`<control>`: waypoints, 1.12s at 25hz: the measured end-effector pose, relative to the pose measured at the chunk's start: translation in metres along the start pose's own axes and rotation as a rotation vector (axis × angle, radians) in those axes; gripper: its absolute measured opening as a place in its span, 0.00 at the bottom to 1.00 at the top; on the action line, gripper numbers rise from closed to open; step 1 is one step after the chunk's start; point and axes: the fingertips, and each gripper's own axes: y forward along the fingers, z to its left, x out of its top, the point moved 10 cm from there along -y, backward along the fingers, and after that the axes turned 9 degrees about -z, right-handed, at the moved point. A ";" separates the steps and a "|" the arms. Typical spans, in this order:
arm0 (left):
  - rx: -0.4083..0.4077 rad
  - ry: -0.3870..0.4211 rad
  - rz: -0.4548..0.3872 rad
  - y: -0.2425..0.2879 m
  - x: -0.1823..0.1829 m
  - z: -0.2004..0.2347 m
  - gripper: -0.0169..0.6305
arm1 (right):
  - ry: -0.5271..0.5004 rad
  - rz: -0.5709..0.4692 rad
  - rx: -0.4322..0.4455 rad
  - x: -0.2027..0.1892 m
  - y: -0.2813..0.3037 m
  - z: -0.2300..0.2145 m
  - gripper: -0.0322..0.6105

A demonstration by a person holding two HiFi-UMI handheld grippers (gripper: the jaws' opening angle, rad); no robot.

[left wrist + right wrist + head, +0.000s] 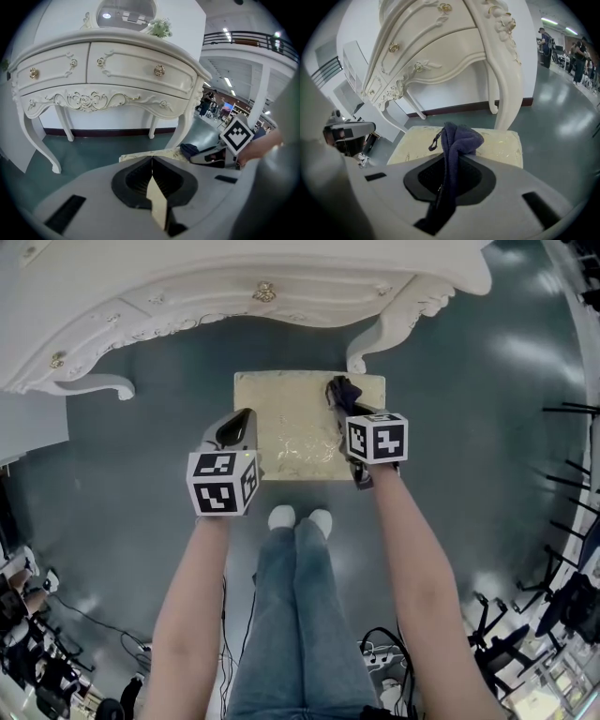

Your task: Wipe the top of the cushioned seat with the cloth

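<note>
1. Right gripper (449,161) clenched on a dark navy soft fabric cloth (457,137). A bunch pokes out past the jaws and the rest trails back between them.
2. Left gripper (152,171) closed with nothing between the jaws, hanging at the left edge of the seat.
3. Cloth sits over the back right part of the pale cream square cushioned seat (286,427). Can't tell if it touches the fabric yet.
4. Handling: cloth looks light, limp and grippy. Pinched mid-fold as it is, it should hold; the loose bunch is the wiping face.
5. Seat top looks padded, with patterned fabric, so it likely gives under pressure. It is low and may slide on the smooth grey-green floor (469,427); the left gripper could steady it.
6. In the way: the curved leg (373,345) of the white ornate dressing table (234,287) stands just behind the seat's back right corner, near the cloth.
7. Elsewhere: white shoes (300,518) just in front of the seat, black cables (384,652) on the floor behind them.
</note>
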 end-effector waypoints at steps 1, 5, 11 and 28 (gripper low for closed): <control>0.003 -0.003 -0.002 -0.001 0.000 0.003 0.03 | 0.005 0.001 0.004 0.001 0.002 0.003 0.11; 0.017 -0.018 -0.005 -0.008 -0.003 0.014 0.03 | 0.008 0.014 0.022 0.002 0.010 0.018 0.11; 0.043 -0.041 -0.014 -0.018 -0.006 0.032 0.03 | -0.013 0.031 0.053 0.005 0.026 0.046 0.11; 0.129 -0.108 -0.023 -0.055 -0.025 0.076 0.03 | -0.065 0.079 0.149 0.011 0.067 0.118 0.11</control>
